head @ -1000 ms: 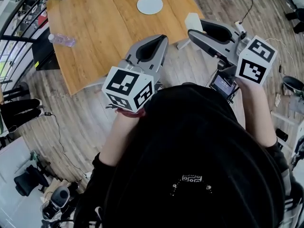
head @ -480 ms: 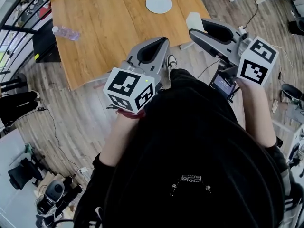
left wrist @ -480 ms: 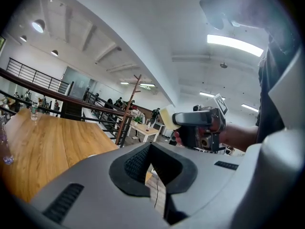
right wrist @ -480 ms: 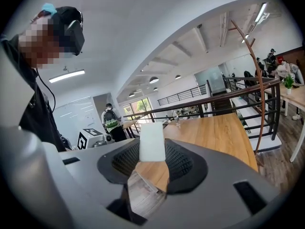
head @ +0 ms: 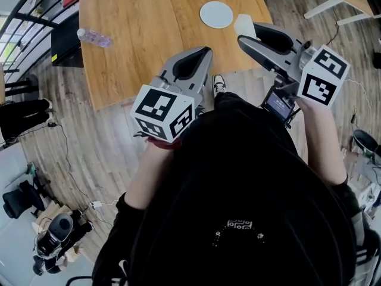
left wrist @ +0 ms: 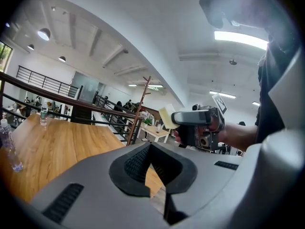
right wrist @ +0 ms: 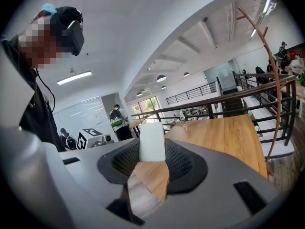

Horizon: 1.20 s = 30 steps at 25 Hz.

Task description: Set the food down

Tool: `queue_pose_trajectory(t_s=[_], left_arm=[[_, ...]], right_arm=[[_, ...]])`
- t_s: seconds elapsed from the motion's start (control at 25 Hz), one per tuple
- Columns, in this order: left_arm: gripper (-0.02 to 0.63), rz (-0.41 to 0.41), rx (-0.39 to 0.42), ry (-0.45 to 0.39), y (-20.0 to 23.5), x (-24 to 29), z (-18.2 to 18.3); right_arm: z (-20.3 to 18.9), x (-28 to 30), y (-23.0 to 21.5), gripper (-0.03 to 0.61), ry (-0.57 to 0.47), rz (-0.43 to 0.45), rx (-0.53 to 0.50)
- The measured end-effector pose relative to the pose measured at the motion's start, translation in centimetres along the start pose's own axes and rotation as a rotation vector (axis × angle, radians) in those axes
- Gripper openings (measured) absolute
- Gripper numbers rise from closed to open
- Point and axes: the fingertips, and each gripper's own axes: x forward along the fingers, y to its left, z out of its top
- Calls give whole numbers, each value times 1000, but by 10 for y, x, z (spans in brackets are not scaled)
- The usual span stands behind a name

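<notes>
Two grey grippers point toward a light wooden table (head: 137,34). The right gripper (head: 243,38) clamps a pale rectangular block of food (head: 244,25) between its jaw tips, held in the air. A round white plate (head: 216,14) lies on the table near the block's 10 o'clock. The left gripper (head: 204,51), at the block's 8 o'clock, has its jaws closed together, empty. A clear plastic bottle (head: 94,37) lies at the plate's 9 o'clock.

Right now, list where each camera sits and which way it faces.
Head view: on the person's head, facing steeply down at the table, torso, left gripper and right gripper.
Left gripper view: on the left gripper, along its jaws over the table; right forearm shows.
Right gripper view: along jaws gripping the food; shoulder shows.
Shared: the table.
</notes>
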Motion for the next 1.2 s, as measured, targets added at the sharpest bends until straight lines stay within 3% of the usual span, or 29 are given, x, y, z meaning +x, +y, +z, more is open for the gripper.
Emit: queue_pose_trajectory(t_s=[0.8, 1.2], left_arm=[[-2, 94, -22, 12, 60, 83, 40], [-2, 139, -59, 66, 75, 134, 35]], right_arm=[[54, 35, -103, 172, 42, 99, 8], [52, 37, -161, 172, 59, 143, 67]])
